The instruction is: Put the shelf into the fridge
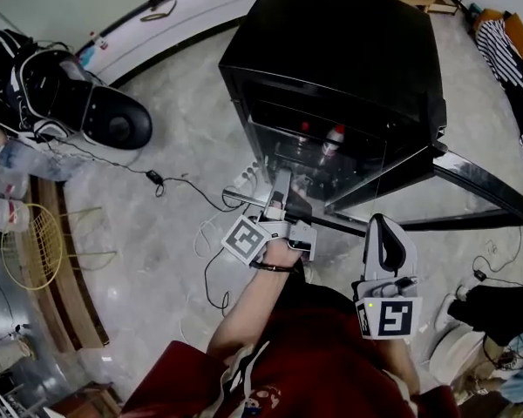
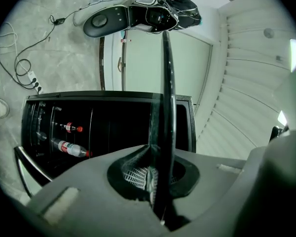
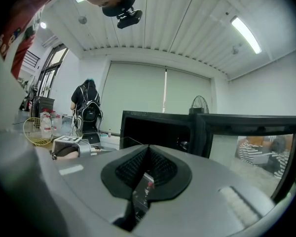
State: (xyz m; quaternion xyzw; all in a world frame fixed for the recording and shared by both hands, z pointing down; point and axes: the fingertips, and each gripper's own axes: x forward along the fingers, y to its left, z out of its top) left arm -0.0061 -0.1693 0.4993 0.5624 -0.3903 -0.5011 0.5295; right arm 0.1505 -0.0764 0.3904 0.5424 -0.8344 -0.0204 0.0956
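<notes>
Left gripper [image 1: 279, 192] and right gripper [image 1: 382, 226] both have jaws clamped on the glass shelf [image 2: 166, 83]. The open fridge [image 1: 331, 42] waits at twelve o'clock, and the shelf is not yet seated inside.

Clear glass shelf [image 2: 166, 83] hangs just before the open black fridge [image 1: 331, 42].

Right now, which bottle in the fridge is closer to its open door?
The bottle with the wide white-and-red label, which looks bigger. The other bottle looks smaller and sits farther from the door of the black fridge.
</notes>
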